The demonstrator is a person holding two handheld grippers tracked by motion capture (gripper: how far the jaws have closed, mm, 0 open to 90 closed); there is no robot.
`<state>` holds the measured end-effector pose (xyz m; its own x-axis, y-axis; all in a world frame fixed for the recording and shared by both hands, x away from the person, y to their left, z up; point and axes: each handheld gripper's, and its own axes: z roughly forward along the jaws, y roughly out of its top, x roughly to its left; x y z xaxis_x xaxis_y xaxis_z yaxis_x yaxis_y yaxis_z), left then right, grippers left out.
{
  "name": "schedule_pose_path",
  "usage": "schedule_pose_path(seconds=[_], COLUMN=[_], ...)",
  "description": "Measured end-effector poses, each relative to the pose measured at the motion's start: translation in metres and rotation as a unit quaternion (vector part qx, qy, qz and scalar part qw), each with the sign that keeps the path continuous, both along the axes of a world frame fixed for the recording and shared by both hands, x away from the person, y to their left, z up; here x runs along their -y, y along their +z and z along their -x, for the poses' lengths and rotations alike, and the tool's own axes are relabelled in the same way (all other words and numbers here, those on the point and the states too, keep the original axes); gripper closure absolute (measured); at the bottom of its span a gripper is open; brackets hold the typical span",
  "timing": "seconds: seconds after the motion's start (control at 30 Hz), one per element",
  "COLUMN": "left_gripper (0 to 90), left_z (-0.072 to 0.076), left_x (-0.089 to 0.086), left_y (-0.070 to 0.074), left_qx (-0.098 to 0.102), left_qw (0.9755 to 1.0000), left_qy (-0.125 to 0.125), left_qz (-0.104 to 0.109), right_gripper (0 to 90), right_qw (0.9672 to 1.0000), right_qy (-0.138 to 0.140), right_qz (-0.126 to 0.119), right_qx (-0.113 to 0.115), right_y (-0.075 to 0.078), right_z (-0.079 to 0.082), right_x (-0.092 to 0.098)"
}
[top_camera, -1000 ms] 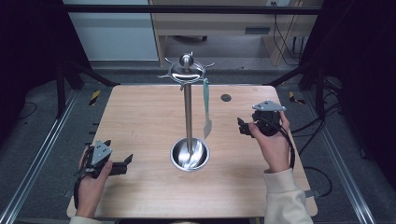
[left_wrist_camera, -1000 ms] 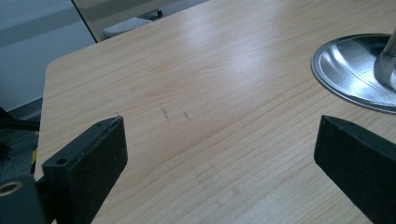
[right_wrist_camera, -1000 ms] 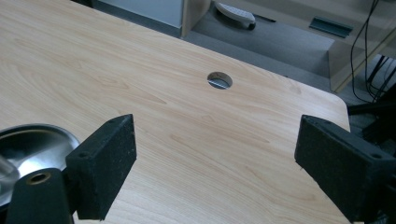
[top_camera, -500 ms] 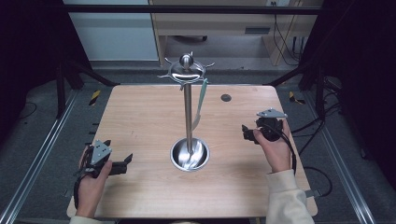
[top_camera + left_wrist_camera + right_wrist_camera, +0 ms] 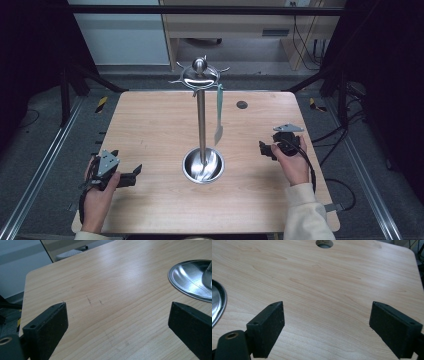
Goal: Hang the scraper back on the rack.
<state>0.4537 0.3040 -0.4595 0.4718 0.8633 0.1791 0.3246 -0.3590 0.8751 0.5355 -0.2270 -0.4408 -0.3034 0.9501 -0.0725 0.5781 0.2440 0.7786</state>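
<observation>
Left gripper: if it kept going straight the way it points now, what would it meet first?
Probably the round steel base of the utensil stand. The left gripper is open over bare table, aimed a little beside the base, so it might just clip the rim.

We see a lab or test workspace: a bare wooden table point(image 5: 150, 130) inside a dark metal frame point(image 5: 200, 10), loose cables point(image 5: 305, 35) across grey floor point(image 5: 30, 150), office furniture behind.
</observation>
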Motion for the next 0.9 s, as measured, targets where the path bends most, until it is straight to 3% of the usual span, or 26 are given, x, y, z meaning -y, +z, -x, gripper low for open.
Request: schedule_pose_path(seconds=[0.17,0.43,0.57,0.8,0.9], left_gripper=[2.4,2.4,2.4,2.5,2.6], left_z=[0.0,-0.001,-0.001,-0.002,-0.003], left_x=[-0.001,-0.001,-0.002,-0.001,-0.001], left_y=[0.0,-0.001,-0.002,-0.004,-0.004], left_qx=[0.003,-0.001,-0.003,-0.009,-0.01], left_qw=[1.0,1.0,0.9999,0.9998,0.9997], left_qy=[0.003,0.006,0.01,0.014,0.018], left_qz=[0.0,-0.005,-0.006,-0.011,-0.015], right_gripper=[13.5,13.7,14.0,14.2,14.2], right_qw=[0.9999,0.9999,0.9997,0.9998,0.9999], right_qy=[-0.003,-0.009,-0.014,-0.004,0.006], right_qz=[-0.015,-0.008,-0.017,-0.02,-0.011], right_qx=[0.002,0.003,0.003,0.003,0.003], right_y=[-0.007,-0.021,-0.026,-0.036,-0.04], right_z=[-0.001,-0.005,-0.006,-0.007,-0.007], right_x=[0.0,0.002,0.003,-0.004,-0.01])
